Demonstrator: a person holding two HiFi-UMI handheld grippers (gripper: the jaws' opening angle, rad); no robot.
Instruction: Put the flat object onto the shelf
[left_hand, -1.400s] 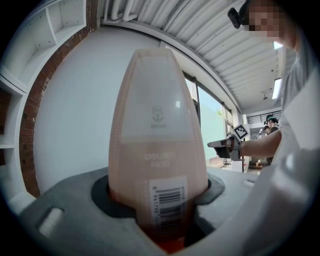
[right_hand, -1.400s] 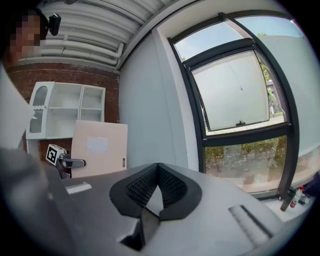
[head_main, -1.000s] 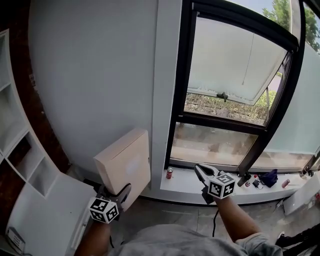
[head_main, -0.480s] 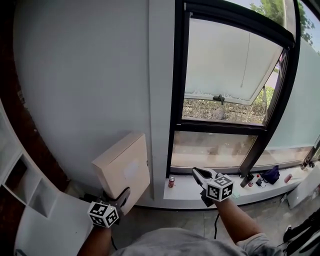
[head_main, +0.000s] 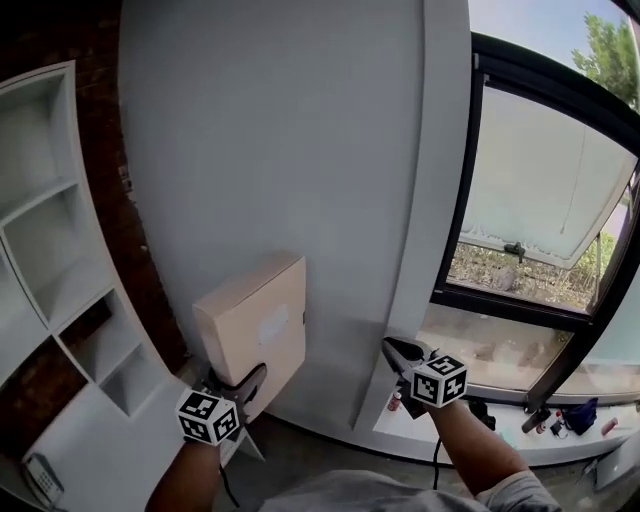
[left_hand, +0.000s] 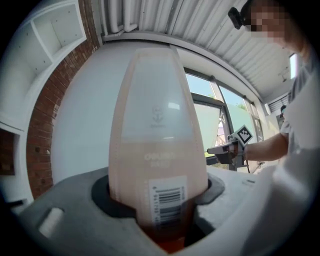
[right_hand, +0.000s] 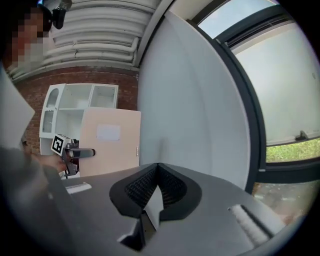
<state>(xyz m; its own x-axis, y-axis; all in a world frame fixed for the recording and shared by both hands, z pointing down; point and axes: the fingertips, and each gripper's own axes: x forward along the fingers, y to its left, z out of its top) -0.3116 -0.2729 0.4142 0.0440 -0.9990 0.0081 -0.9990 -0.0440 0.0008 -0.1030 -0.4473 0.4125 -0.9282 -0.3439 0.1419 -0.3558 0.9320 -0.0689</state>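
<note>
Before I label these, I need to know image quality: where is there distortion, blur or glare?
Head view: fisheye bows the white shelf and window frame, otherwise sharp. Left gripper view: the beige box looms close, bulged and soft. Right gripper view: dark round vignette; the window glass is bright, without harsh glare.

A dark grey two-jaw left tool at seven o'clock and a matching right tool at five each carry a white cube printed with black square markers. The person wears a grey short-sleeved shirt. A thin black cable hangs by the right forearm.
</note>
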